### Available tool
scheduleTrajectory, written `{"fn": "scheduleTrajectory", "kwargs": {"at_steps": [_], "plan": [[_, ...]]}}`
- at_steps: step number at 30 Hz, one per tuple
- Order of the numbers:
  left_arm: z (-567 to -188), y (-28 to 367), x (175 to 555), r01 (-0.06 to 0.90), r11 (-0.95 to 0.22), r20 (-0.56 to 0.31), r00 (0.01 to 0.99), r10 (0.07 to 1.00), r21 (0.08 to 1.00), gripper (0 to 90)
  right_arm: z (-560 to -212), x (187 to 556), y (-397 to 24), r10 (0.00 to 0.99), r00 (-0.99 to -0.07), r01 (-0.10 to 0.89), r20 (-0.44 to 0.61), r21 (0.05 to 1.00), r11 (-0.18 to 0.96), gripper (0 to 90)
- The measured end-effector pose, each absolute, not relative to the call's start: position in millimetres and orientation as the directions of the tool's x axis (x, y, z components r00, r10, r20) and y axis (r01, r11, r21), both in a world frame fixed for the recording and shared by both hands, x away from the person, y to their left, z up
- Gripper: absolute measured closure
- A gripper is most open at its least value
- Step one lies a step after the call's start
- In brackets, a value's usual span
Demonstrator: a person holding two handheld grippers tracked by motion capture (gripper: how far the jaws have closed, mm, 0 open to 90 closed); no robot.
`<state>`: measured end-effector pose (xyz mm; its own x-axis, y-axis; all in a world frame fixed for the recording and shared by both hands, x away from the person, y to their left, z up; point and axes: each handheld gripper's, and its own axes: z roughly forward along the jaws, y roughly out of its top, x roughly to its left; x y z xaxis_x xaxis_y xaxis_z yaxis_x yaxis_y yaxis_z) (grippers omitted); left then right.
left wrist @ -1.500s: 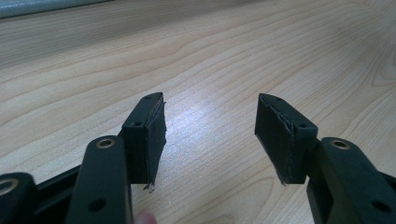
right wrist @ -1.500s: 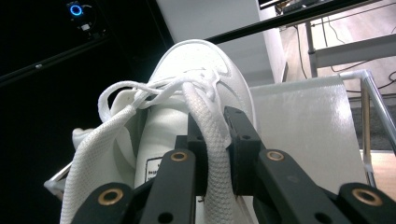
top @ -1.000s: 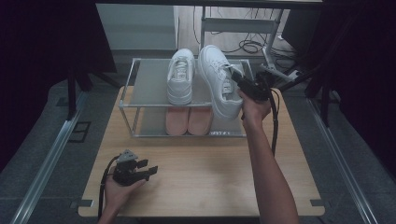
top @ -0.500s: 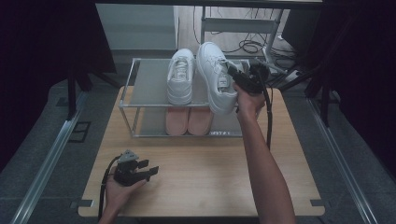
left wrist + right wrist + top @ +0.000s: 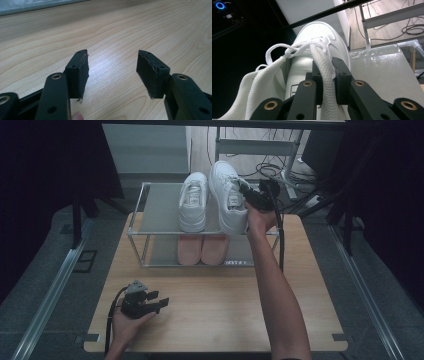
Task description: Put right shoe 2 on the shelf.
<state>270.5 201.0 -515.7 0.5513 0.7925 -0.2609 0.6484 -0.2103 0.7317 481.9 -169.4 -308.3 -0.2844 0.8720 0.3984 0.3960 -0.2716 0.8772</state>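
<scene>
Right gripper (image 5: 248, 193) clamps the sneaker (image 5: 227, 195) collar at upper centre; left gripper (image 5: 159, 302) rests wide, lower left.

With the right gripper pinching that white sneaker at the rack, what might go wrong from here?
1. The right gripper clamps only the collar edge of the white sneaker, so the shoe may swing or slip free.
2. The other white sneaker sits close beside it on the rack's top shelf; a sideways swing might knock it.
3. Loose laces could snag.
</scene>
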Motion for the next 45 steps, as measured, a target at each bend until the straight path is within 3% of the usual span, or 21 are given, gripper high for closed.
{"fn": "scheduleTrajectory", "kwargs": {"at_steps": [20,24,29,33,39,45], "plan": [[-516,203,272,0.650,-0.206,-0.265,0.550,0.792,0.731,43.3,-316,512,-155,0.905,-0.193,0.460,0.379,0.850,-0.258,78.5],[-516,203,272,0.651,-0.207,-0.266,0.550,0.792,0.731,43.3,-316,517,-151,0.903,-0.203,0.476,0.378,0.844,-0.246,73.0],[-517,202,272,0.651,-0.210,-0.264,0.551,0.791,0.730,43.3,-314,520,-150,0.893,-0.255,0.466,0.371,0.856,-0.223,58.3],[-517,200,272,0.650,-0.218,-0.259,0.555,0.790,0.728,43.3,-310,516,-156,0.881,-0.272,0.451,0.386,0.860,-0.238,51.5],[-516,199,271,0.648,-0.220,-0.257,0.557,0.790,0.729,43.3,-299,503,-164,0.871,-0.319,0.423,0.374,0.879,-0.222,51.6],[-515,198,271,0.644,-0.223,-0.249,0.557,0.792,0.731,43.3,-300,479,-174,0.868,-0.371,0.400,0.331,0.900,-0.173,61.6]]}}
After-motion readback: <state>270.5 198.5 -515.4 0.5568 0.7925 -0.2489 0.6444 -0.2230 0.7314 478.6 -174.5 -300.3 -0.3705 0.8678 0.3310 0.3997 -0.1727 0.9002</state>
